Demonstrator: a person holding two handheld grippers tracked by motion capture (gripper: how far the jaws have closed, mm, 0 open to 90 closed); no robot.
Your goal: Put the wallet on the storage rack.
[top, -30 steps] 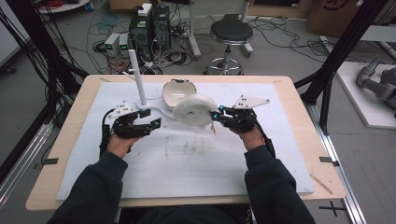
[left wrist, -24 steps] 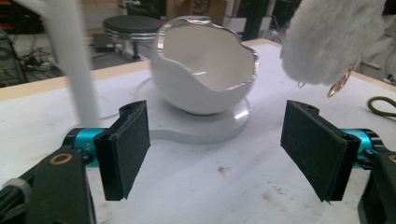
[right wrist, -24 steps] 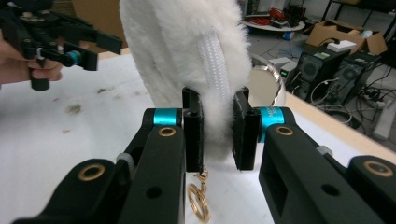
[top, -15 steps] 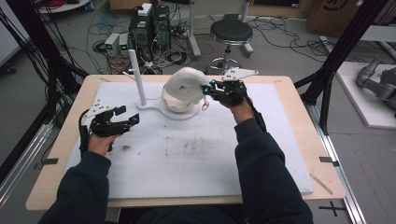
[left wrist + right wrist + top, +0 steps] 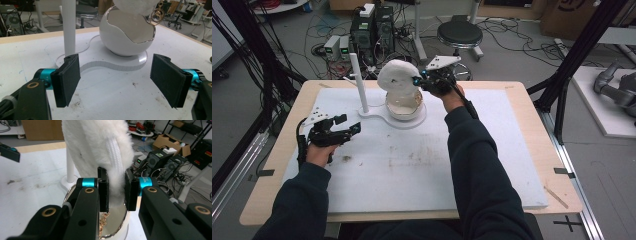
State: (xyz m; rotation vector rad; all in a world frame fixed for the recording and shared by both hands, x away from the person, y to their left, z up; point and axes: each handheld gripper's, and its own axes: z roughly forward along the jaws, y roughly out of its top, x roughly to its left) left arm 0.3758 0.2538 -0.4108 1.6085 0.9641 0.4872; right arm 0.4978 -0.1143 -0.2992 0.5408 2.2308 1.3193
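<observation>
- Right gripper (image 5: 418, 81) clamped on the white furry pouch (image 5: 397, 79), pads pressing its fluffy edge from both sides beside a white zipper strip (image 5: 115, 155).
- Pouch lifted off the table, hanging just above the open mouth of the white egg-shaped bowl (image 5: 403, 105), at the far middle of the table.
- Gold chain (image 5: 102, 223) with ring clasps dangling from the pouch's lower end, down over the bowl's gold-edged rim.
- Bowl seated on a flat white base (image 5: 384, 119), sharing that base with an upright white post (image 5: 360, 82) standing to its left.
- Left gripper (image 5: 351, 123) spread wide, nothing between its black pads (image 5: 67, 78); jaws just been opening further.
- Held low over the near left part of the white mat (image 5: 422, 170), well apart from the pouch, pointing toward the base and bowl.
- Mat stained with brownish smudges near its middle, laid over a wooden table (image 5: 532, 105).
- Dark sleeves reaching in from the near edge, the right one stretched far toward the bowl.
</observation>
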